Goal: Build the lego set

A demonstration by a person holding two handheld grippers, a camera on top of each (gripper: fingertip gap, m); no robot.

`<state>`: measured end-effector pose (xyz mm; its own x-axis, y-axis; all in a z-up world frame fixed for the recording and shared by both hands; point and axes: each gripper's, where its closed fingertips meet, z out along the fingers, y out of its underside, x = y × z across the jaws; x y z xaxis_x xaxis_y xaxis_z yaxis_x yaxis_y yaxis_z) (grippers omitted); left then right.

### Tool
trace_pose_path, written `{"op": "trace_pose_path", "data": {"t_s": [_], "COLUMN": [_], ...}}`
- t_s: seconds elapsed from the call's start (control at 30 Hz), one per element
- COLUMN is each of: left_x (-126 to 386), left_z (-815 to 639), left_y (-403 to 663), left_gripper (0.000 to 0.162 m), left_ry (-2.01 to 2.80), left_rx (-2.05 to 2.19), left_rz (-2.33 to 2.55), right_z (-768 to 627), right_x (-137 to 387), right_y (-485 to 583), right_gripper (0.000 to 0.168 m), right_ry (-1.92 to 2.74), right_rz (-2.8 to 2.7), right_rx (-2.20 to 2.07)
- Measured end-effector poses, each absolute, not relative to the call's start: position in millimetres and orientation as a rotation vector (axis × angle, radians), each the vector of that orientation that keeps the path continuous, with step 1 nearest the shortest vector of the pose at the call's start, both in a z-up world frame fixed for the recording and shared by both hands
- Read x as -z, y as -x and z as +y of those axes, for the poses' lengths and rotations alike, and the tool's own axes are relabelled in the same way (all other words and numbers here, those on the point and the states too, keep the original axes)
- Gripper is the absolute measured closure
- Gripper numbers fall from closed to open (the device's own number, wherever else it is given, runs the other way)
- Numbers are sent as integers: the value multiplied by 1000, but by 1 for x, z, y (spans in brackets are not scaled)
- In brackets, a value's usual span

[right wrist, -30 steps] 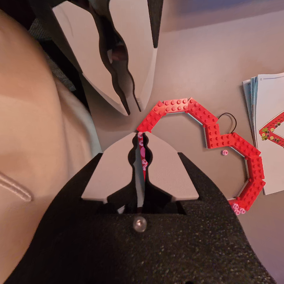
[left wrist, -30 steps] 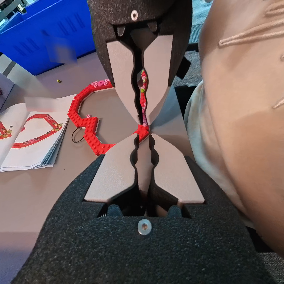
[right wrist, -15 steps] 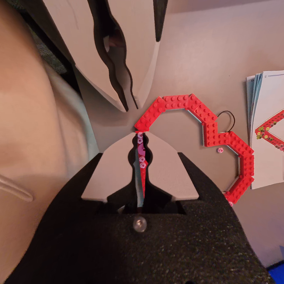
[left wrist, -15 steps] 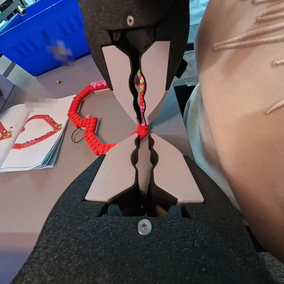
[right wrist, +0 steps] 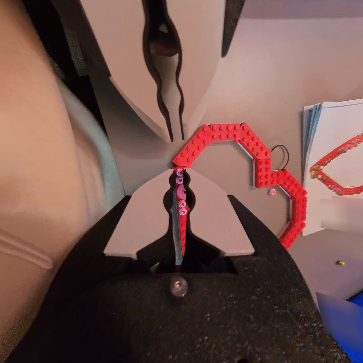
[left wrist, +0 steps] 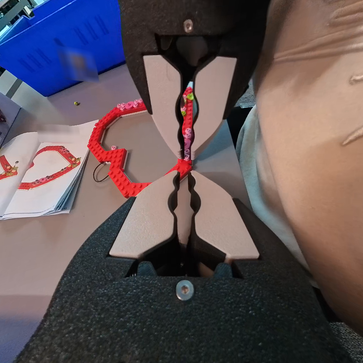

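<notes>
A red heart-shaped lego frame (left wrist: 110, 155) lies on the grey table (left wrist: 49, 255); it also shows in the right wrist view (right wrist: 225, 133). My right gripper (right wrist: 180, 170) is shut on the frame's side that carries pink flower studs (right wrist: 180, 193); in the left wrist view this gripper (left wrist: 185, 157) points down from the top. My left gripper (left wrist: 183, 173) is almost closed, a narrow slit, nothing between its fingers. Its tips sit just short of the frame's pointed corner, facing the right gripper, as the right wrist view (right wrist: 177, 139) shows.
An open instruction booklet (left wrist: 49, 186) lies left of the frame. A loose pink stud (left wrist: 114, 147) sits inside the frame and a black cord loop (left wrist: 98, 174) beside it. A blue bin (left wrist: 59, 39) stands behind. A tiny yellow-green piece (left wrist: 76, 103) lies near it. A person's arm (left wrist: 314, 176) fills the right.
The right gripper has turned slightly with the frame's side still in it. The left gripper's tips have stayed by the frame's corner. Neither grip has changed.
</notes>
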<state>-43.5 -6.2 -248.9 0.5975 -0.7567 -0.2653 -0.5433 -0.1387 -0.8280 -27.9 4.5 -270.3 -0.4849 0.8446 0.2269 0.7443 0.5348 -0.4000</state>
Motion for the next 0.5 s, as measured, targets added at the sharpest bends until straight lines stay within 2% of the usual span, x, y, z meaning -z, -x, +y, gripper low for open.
{"op": "trace_pose_path", "data": {"t_s": [0.17, 0.5], "left_x": [249, 236], "left_z": [-6, 1], "left_y": [43, 31], "left_gripper": [156, 159], "left_ry": [1811, 1702], "left_rx": [264, 260], "left_rz": [1058, 1036], "right_z": [5, 5], "right_x": [270, 270], "right_y": [28, 29], "right_gripper": [160, 160], "right_ry": [1136, 1170], "right_rz": [-2290, -2195], "right_rx": [-180, -275]}}
